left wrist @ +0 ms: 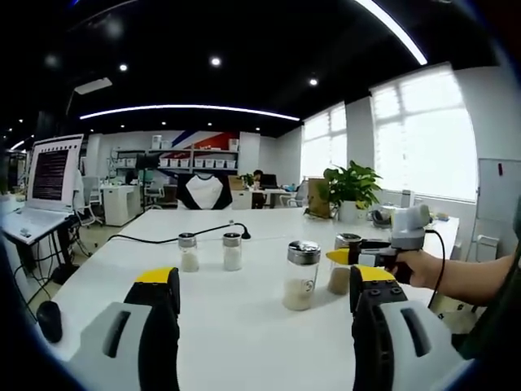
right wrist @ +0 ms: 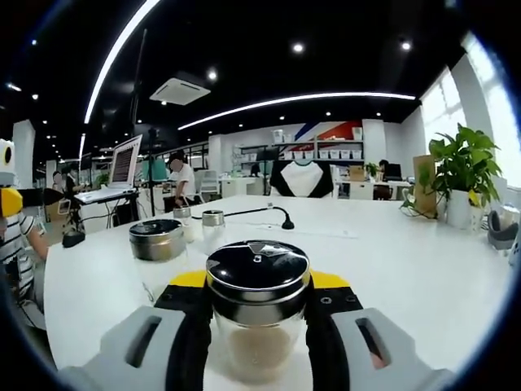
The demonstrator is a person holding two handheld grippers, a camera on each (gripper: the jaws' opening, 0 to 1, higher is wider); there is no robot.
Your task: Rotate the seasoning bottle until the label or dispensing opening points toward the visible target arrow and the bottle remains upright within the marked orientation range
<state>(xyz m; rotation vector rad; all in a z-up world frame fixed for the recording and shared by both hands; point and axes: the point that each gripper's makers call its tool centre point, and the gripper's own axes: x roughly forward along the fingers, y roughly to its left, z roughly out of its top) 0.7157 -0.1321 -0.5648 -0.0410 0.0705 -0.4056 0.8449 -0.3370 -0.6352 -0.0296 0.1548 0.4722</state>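
Observation:
A glass seasoning bottle [right wrist: 257,314] with a dark shiny lid stands upright on the white table [right wrist: 407,277], and my right gripper [right wrist: 257,287] is shut on it, one yellow-tipped jaw pressed to each side. In the left gripper view the same bottle [left wrist: 343,269] stands right of centre, with the right gripper [left wrist: 348,258] reaching in from the right, held by a hand. A second, chrome-lidded bottle [left wrist: 301,277] stands just left of it, untouched. My left gripper [left wrist: 262,281] hovers near the table's front, open wide and holding nothing.
Two small shakers [left wrist: 188,253] [left wrist: 232,252] stand farther back to the left, near a black cable [left wrist: 163,238]. A mouse [left wrist: 49,321] lies at the table's left edge. A potted plant [left wrist: 350,189] sits at the far right, and a laptop [left wrist: 53,175] on a stand at the left.

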